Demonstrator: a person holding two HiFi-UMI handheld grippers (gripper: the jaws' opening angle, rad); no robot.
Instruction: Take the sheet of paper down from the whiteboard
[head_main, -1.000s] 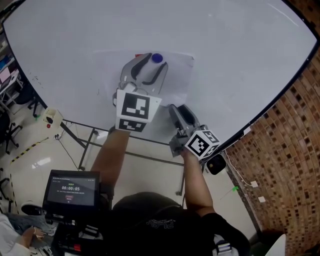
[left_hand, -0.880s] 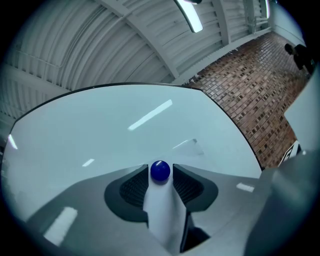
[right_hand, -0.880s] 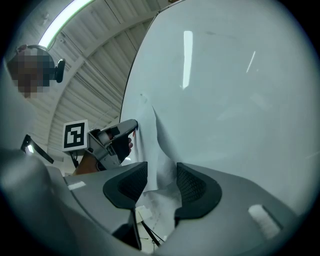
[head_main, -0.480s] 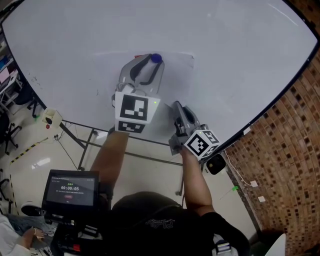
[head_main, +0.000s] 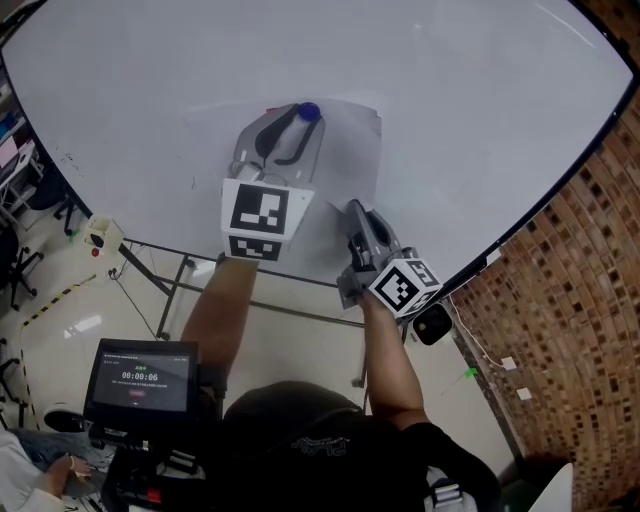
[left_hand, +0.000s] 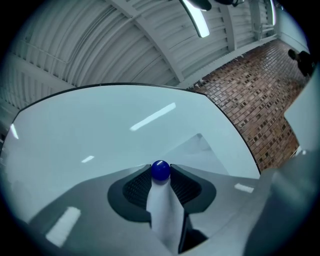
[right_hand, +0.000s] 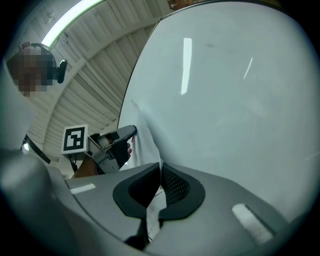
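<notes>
- Left tool (head_main: 292, 128), wide open a second ago, now clamps the blue magnet (left_hand: 160, 170) at the sheet's top edge.
- Right tool (right_hand: 160, 172), also open before, now shut on the bottom edge of the sheet of paper (head_main: 350, 150).
- Sheet lies against the whiteboard (head_main: 450, 100), top-right corner lifting; looks ready to pull free.
- Both forearms reach forward, tools tipped slightly up, left higher.

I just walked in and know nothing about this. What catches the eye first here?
A huge whiteboard fills the view, with one sheet of paper on it. The left tool pinches the blue knob at the sheet's top edge, while the right tool is shut on its lower edge.
</notes>
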